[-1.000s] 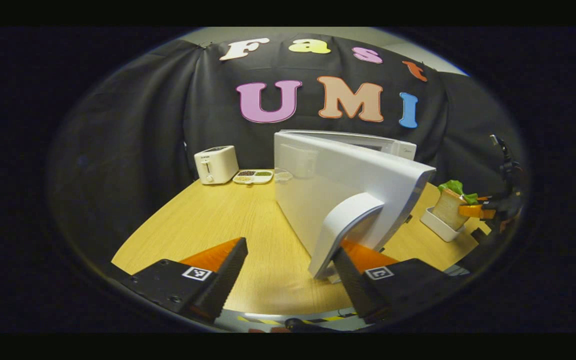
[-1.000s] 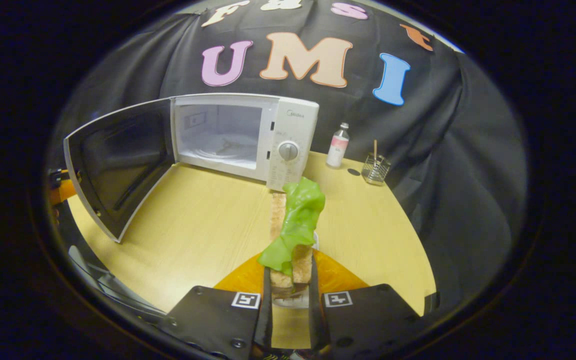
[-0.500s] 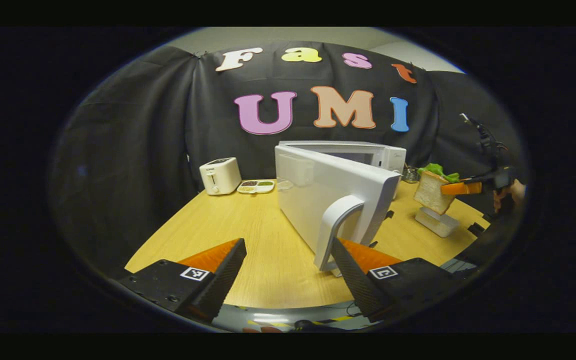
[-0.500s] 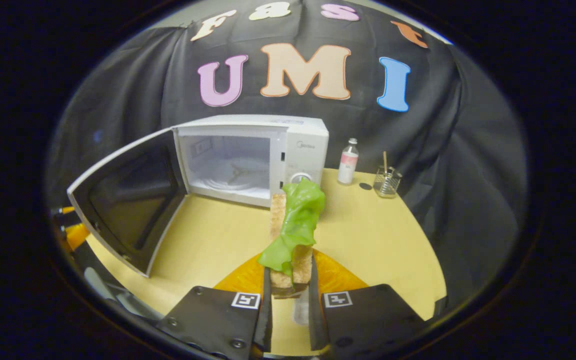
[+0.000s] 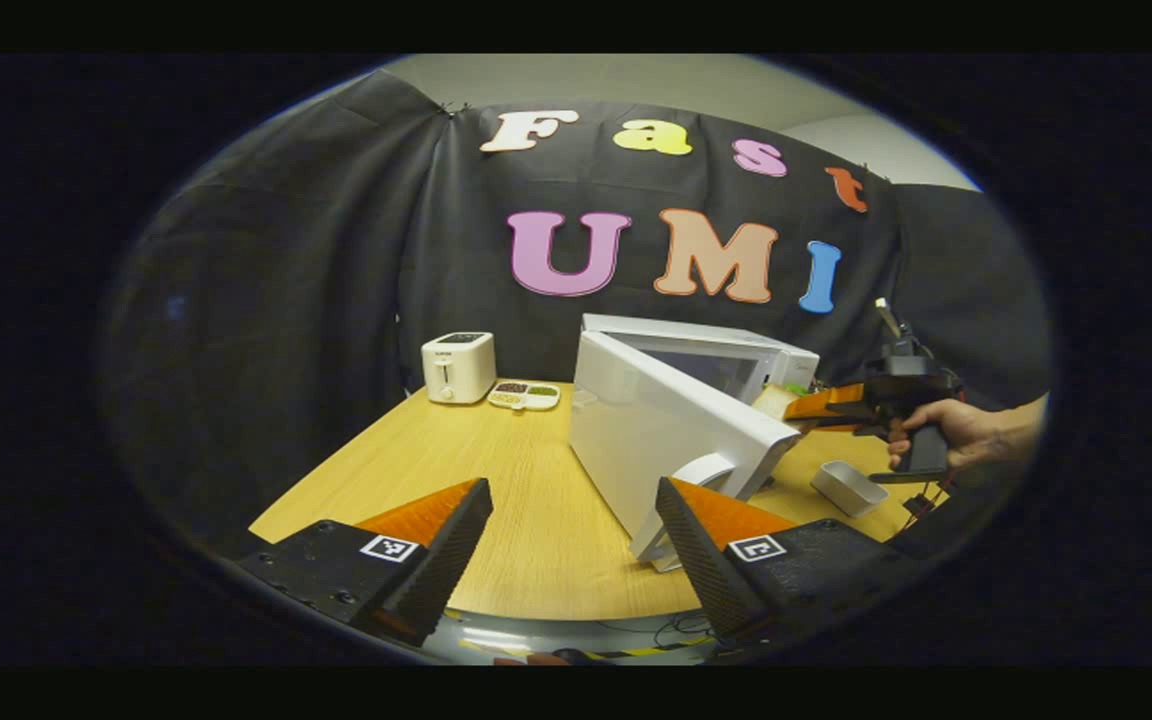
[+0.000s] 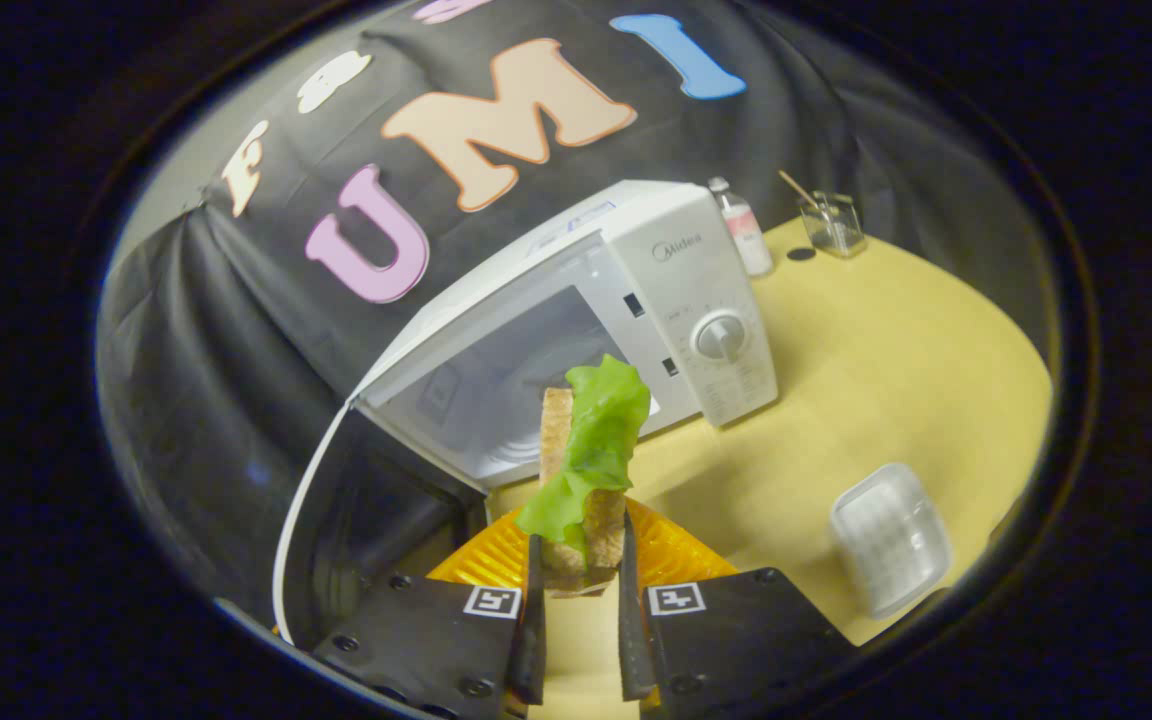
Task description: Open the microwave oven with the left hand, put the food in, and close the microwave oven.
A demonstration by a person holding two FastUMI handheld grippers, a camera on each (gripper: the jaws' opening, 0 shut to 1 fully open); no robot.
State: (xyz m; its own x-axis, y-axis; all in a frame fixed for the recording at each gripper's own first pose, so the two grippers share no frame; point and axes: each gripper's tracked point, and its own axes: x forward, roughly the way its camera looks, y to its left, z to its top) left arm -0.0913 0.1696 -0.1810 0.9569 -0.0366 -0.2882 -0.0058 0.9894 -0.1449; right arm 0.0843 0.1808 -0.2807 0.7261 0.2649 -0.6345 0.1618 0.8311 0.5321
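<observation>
The white microwave [image 5: 736, 352] stands on the wooden table with its door [image 5: 666, 425] swung wide open. My left gripper [image 5: 573, 500] is open and holds nothing; its right finger is close beside the door handle [image 5: 684, 492]. My right gripper [image 6: 579, 565] is shut on a sandwich [image 6: 588, 460] of bread and green lettuce, held upright in front of the open cavity [image 6: 496, 385] of the microwave [image 6: 681, 270]. In the left gripper view, a hand holds that right gripper [image 5: 898, 398] beyond the door, and the sandwich [image 5: 774, 401] sits at the cavity's mouth.
A white empty tray [image 6: 888, 535] lies on the table right of the microwave, seen also as the tray [image 5: 848, 487]. A bottle [image 6: 741, 225] and a glass holder [image 6: 833, 220] stand at the back. A toaster [image 5: 458, 366] and a small dish [image 5: 524, 394] sit far left.
The right gripper lifted the sandwich off the white tray and carried it to the microwave opening, tilting as it went. The left gripper drew back a little from the open door.
</observation>
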